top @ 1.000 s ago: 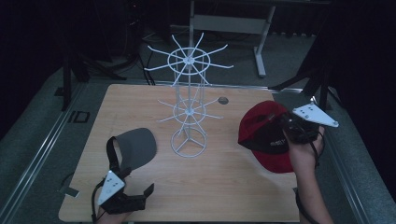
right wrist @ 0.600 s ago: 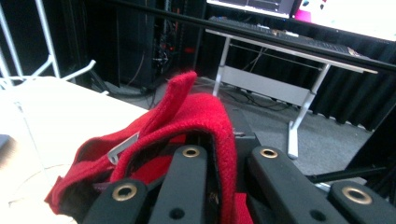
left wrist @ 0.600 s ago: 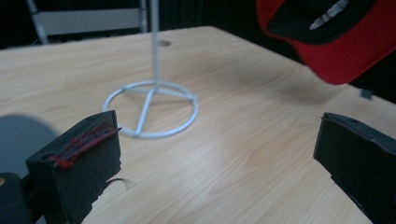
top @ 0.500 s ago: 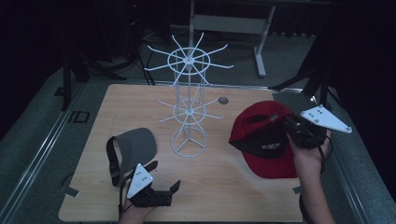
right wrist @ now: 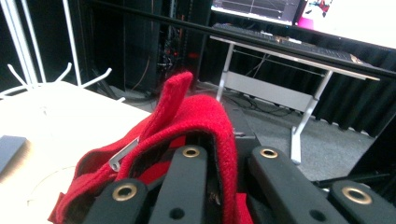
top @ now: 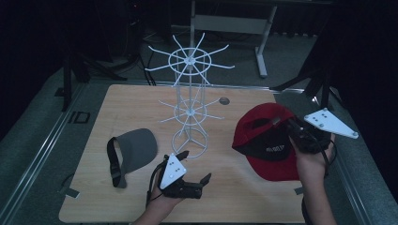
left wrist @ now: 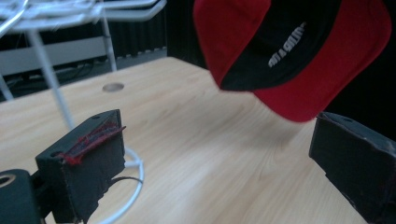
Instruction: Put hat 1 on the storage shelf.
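A red and black cap (top: 267,140) hangs tilted above the right side of the wooden table (top: 117,108). My right gripper (top: 279,122) is shut on its rear band. In the right gripper view the red fabric (right wrist: 196,116) is pinched between the jaws (right wrist: 219,158). My left gripper (top: 195,165) stands open near the front edge, beside the rack's base, and nothing is between its fingers. In the left gripper view (left wrist: 219,154) the cap (left wrist: 299,51) floats ahead and above. A grey visor (top: 133,150) lies flat at the left. A white wire rack (top: 190,98) stands in the middle.
A small round hole (top: 224,100) sits in the tabletop behind the rack. Beyond the table stands a metal desk frame (top: 234,23), and a lit monitor (right wrist: 327,14) is behind it. The rack's ring base (left wrist: 133,163) lies close to the left gripper's left jaw.
My left gripper has slid right along the front edge, from the visor towards the rack's base. The right gripper has carried the cap slightly left and down.
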`<state>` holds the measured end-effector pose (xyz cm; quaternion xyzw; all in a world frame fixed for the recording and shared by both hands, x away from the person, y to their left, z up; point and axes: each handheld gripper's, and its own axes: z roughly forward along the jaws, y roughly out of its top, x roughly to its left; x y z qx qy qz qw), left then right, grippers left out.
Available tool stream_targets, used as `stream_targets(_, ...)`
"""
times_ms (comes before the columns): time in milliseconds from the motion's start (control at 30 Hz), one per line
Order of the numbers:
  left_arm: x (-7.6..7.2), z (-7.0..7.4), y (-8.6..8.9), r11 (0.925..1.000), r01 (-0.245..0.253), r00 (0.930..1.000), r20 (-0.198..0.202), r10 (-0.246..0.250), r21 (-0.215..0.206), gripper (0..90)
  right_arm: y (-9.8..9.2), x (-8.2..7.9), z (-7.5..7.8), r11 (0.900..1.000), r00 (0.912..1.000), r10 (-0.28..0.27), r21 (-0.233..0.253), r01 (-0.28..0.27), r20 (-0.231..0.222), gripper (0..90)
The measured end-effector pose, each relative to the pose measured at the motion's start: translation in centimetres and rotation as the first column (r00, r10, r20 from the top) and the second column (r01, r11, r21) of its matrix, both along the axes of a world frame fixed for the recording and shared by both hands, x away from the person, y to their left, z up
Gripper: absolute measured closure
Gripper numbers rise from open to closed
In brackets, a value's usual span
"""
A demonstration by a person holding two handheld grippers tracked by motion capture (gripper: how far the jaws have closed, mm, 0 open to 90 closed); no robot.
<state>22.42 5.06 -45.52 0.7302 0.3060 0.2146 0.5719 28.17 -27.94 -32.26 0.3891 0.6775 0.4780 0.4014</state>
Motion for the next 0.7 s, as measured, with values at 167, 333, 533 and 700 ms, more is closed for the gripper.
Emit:
stream_targets(167,1.1,1.5,-2.7,0.9998,0.003,0.9999,0.013,-0.004,0.017,3.9,0.6,-0.5,0.5,1.0,0.9997,0.022,0.001,-0.022,0.013,87.6)
stream_targets(333,2.1,2.5,-4.7,0.9991,-0.008,0.999,0.044,0.007,0.042,4.5,0.9,-1.0,1.1,0.999,0.9988,0.043,0.009,-0.043,0.024,87.6)
stream_targets(533,2.6,3.3,-6.3,0.999,-0.008,0.996,0.089,0.004,0.045,4.6,1.4,-2.2,2.0,0.996,0.9953,0.084,0.013,-0.085,0.047,87.6)
stream_targets(700,2.9,4.1,-7.3,0.9977,-0.043,0.9942,0.101,0.037,0.053,5.8,1.7,-3.1,2.8,0.993,0.9914,0.112,0.018,-0.114,0.067,87.6)
